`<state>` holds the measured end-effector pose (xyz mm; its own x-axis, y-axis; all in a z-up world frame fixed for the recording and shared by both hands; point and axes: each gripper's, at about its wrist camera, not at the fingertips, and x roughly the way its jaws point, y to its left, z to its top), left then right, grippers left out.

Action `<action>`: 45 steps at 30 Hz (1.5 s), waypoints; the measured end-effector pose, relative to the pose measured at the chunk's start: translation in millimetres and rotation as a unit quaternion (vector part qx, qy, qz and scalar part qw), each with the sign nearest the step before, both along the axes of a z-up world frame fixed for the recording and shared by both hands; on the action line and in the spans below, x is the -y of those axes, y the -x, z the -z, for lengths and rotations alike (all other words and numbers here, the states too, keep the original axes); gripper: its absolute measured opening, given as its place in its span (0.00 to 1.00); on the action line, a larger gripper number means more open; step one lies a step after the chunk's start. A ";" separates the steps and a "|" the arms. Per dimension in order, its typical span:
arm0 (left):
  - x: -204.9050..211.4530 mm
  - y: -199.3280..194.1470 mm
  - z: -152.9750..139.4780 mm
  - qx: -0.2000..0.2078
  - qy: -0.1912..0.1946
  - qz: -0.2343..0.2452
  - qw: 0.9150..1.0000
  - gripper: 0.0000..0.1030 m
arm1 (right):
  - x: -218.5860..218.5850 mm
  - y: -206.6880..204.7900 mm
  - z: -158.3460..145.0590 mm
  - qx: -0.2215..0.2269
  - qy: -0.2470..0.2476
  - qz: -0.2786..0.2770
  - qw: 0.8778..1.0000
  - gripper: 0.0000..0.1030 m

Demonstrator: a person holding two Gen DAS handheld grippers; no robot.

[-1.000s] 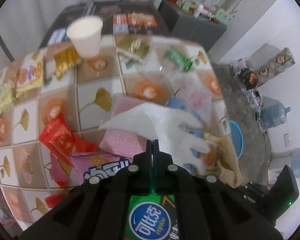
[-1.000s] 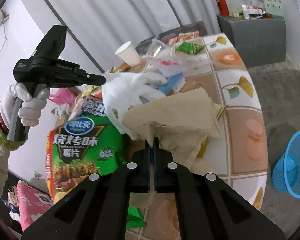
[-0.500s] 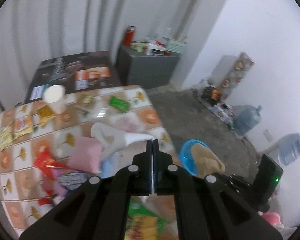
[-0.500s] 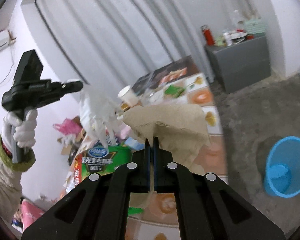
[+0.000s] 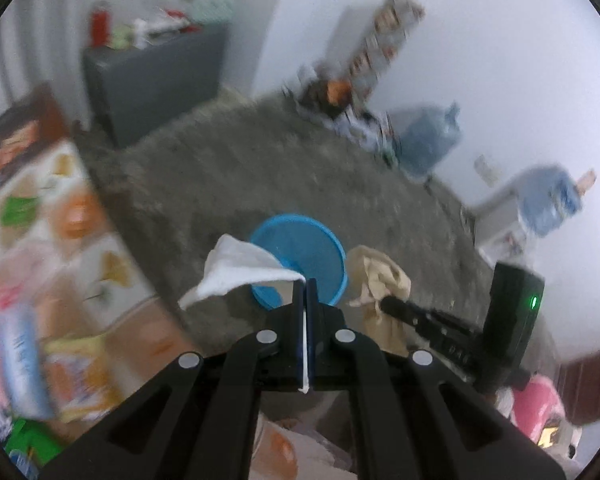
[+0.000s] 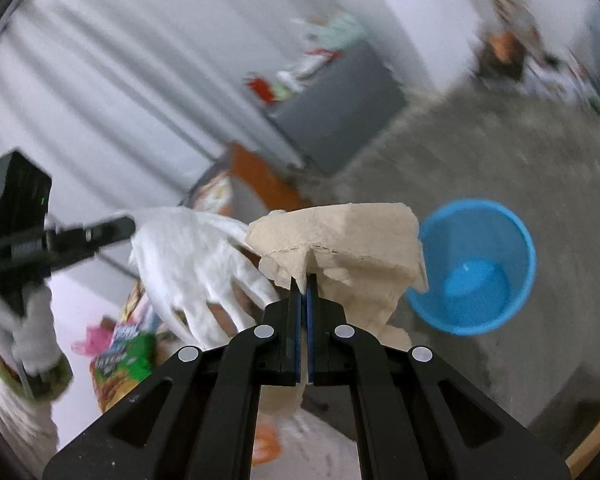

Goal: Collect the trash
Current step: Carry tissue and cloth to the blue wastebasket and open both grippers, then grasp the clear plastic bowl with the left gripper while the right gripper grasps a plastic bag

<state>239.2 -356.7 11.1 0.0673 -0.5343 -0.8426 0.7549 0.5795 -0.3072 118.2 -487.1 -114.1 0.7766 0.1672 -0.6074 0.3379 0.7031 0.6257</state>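
My left gripper point(image 5: 305, 285) is shut on a white tissue point(image 5: 240, 272), which hangs to the left of the fingertips, in the air over the floor. My right gripper point(image 6: 304, 280) is shut on a crumpled brown paper towel point(image 6: 348, 240). A blue waste basket point(image 5: 300, 256) stands on the grey floor just past both grippers; in the right wrist view the basket point(image 6: 476, 268) is to the right of the paper. The right gripper with its brown paper point(image 5: 380, 284) shows in the left wrist view. The left gripper with its tissue point(image 6: 196, 268) shows in the right wrist view.
The tiled table point(image 5: 112, 256) with snack packets point(image 5: 76, 364) lies at the left. A grey cabinet point(image 5: 152, 76) stands at the back wall. Water jugs point(image 5: 432, 144) and clutter line the far right wall. A green chip bag point(image 6: 120, 360) shows below the left hand.
Both grippers have swung right, away from the table and toward the blue basket, carrying the tissue and the brown paper. The basket is now closer in both views.
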 end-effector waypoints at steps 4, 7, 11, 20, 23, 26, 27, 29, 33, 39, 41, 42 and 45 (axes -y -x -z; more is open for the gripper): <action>68.9 -4.1 63.0 -0.013 -0.038 0.033 0.999 0.01 | 47.5 -17.0 53.3 -0.040 -0.058 0.034 0.997 0.01; 108.6 -11.0 104.0 -0.026 -0.049 0.047 0.997 0.01 | 72.5 -36.8 90.8 -0.069 -0.088 0.053 0.992 0.01; 148.3 -17.5 147.4 -0.031 -0.060 0.057 0.996 0.01 | 104.1 -54.9 126.5 -0.096 -0.103 0.070 0.988 0.03; 176.5 -27.6 191.5 -0.019 -0.062 0.026 0.998 0.32 | 149.0 -66.9 197.3 -0.169 -0.087 0.111 0.975 0.44; 170.6 -24.2 180.2 -0.010 -0.050 0.028 0.998 0.33 | 147.0 -61.7 192.4 -0.172 -0.069 0.116 0.976 0.45; 158.9 -20.7 161.8 0.004 -0.040 0.030 0.999 0.37 | 143.9 -51.4 176.6 -0.151 -0.059 0.120 0.979 0.46; 152.5 -19.6 153.8 0.004 -0.035 0.030 0.999 0.39 | 143.1 -51.1 171.5 -0.144 -0.054 0.119 0.981 0.47; 137.1 -17.8 136.2 0.008 -0.030 0.029 0.999 0.42 | 138.8 -45.9 152.5 -0.125 -0.038 0.115 0.985 0.52; 88.3 -20.5 95.8 0.000 -0.019 0.022 1.000 0.49 | 124.2 -32.7 112.9 -0.091 -0.015 0.092 0.992 0.56; -31.5 -42.9 22.0 0.019 0.006 -0.033 0.999 0.55 | 84.4 -25.0 49.2 -0.040 0.007 0.041 0.998 0.60; -81.0 -55.0 -1.1 0.025 0.023 -0.077 0.996 0.55 | 72.2 -29.0 34.6 -0.024 -0.001 0.021 0.999 0.61; -102.6 -60.8 -10.4 0.029 0.030 -0.099 0.994 0.56 | 64.1 -32.2 27.1 -0.018 -0.004 0.011 1.000 0.61; -175.1 -82.4 -30.6 0.027 0.055 -0.175 0.983 0.56 | 35.0 -49.7 8.0 -0.007 -0.019 -0.034 0.999 0.61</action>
<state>321.7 -181.6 41.7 0.3065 -0.5585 -0.7708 0.5328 0.7717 -0.3473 168.0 -522.1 -122.1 0.7537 0.2424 -0.6109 0.2995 0.7007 0.6476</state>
